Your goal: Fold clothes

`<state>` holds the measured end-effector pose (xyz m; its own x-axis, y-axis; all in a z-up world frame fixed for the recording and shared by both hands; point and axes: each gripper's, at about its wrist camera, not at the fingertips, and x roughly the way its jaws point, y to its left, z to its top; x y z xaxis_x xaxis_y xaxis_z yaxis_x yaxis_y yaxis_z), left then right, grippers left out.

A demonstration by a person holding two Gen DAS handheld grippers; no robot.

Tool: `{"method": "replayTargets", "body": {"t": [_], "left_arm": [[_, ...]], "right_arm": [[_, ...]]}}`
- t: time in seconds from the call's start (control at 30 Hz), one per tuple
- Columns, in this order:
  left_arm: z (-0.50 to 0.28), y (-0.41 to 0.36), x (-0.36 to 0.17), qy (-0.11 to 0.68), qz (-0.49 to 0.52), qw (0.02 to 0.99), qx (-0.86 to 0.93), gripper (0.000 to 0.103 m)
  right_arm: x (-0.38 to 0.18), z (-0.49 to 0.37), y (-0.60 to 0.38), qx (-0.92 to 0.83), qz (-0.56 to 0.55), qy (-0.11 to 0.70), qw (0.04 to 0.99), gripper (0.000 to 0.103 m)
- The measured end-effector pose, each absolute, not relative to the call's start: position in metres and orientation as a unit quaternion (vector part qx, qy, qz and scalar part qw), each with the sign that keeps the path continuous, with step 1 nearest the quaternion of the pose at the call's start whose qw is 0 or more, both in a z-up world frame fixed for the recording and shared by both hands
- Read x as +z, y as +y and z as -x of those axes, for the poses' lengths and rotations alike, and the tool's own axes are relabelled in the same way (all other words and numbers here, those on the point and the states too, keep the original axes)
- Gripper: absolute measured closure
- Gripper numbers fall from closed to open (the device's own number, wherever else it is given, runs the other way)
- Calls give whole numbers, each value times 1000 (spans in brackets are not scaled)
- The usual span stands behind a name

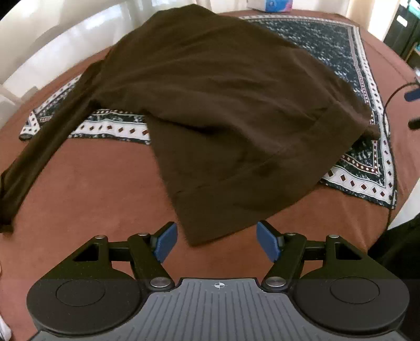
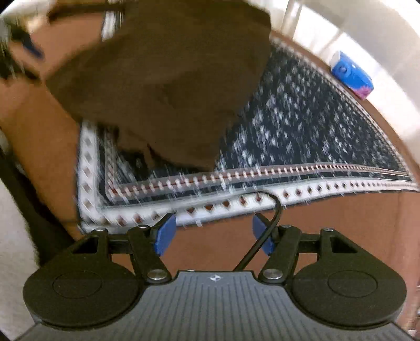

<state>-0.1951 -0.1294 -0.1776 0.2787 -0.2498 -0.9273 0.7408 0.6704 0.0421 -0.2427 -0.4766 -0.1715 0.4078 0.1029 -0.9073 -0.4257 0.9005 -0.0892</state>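
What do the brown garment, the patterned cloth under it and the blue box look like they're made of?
Brown garment: soft matte fabric, probably a knit; it drapes in loose folds with a fuzzy edge.
Patterned cloth: thin woven or printed textile, likely cotton; it lies flat, with crisp diamond borders.
Blue box: looks like a glossy plastic-wrapped pack, judging by its sheen; too blurred to be sure.

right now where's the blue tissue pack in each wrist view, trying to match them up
Left wrist view: the blue plastic tissue pack sits at the very top edge, right of centre, beyond the dark brown garment, partly cut off.
Right wrist view: the pack lies at the upper right, on the table's edge past the patterned cloth.
Shared landmark: the dark blue patterned cloth with a white diamond border, under the garment in both.
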Motion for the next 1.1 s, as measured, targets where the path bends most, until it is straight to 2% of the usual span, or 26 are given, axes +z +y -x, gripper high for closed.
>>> {"method": "replayTargets", "body": {"t": [0.13,0.37,0.43,0.47,0.53,0.57,0.63,0.7,0.93,1.1], "left_arm": [[192,-136,-189,510,-246,761,-317,25],[194,-143,-204,520,-242,766,-291,27],[192,-142,-206,521,-225,774,-282,28],[192,-141,-205,521,-219,777,-278,33],[192,-141,-203,515,-214,784,-273,55],[191,-140,-202,515,-210,787,-269,59],[189,-139,-199,514,-202,792,-261,88],[187,-138,-197,513,-194,797,-253,101],[174,-97,-151,487,-69,851,-185,103],[162,-76,-134,475,-44,866,-148,103]], "right_arm": [[-172,220,-487,210,36,513,831,36],[-188,208,-498,214,33,541,812,38],[-183,207,-510,218,-2,542,812,38],[-181,206,-513,222,-22,537,813,38],[-181,201,-517,231,-58,522,819,38],[-183,199,-515,233,-63,513,824,36],[-187,195,-512,235,-72,495,834,36],[-194,190,-511,232,-68,488,839,36],[-216,192,-493,225,48,482,845,39],[-224,193,-490,236,68,474,845,44]]}}
